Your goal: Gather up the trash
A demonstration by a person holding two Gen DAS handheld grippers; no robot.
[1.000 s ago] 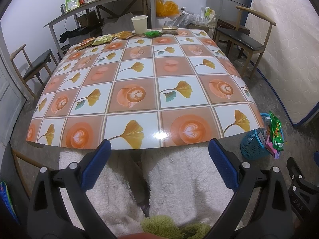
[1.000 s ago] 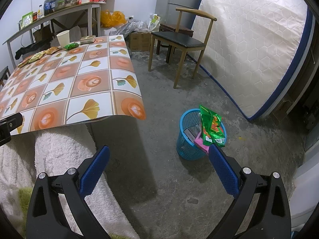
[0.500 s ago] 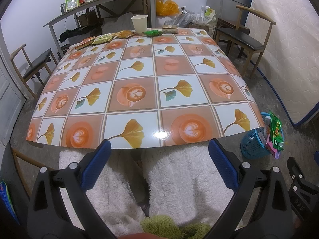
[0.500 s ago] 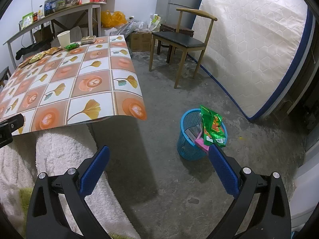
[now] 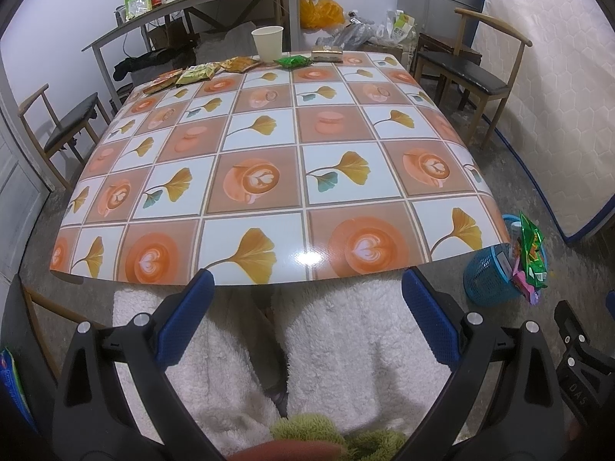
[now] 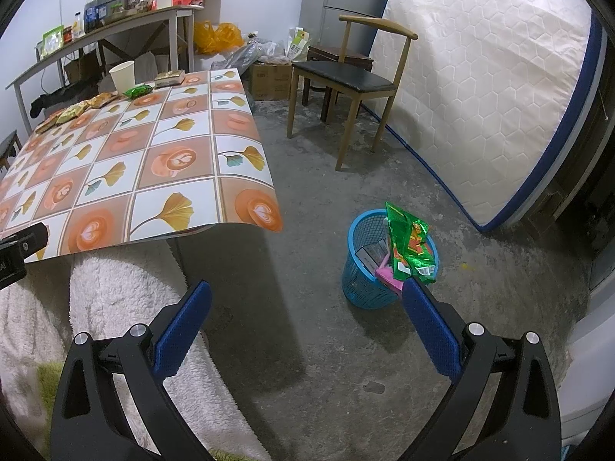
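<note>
Nothing is shifting much since a moment ago: you are still holding the left tool (image 5: 305, 311) low over your fleecy lap, short of the worktop's (image 5: 269, 176) near edge, its jaws standing wide apart and carrying nothing. You are keeping the right tool (image 6: 305, 315) equally spread and bare above the concrete floor (image 6: 326, 192). Just beyond its right finger, the blue basket (image 6: 363, 288) is sitting on the floor off the worktop's near right corner, with a green wrapper (image 6: 409, 247) poking out. Along the far edge, snack packets (image 5: 198, 73) are lying in a row beside a paper cup (image 5: 268, 42).
</note>
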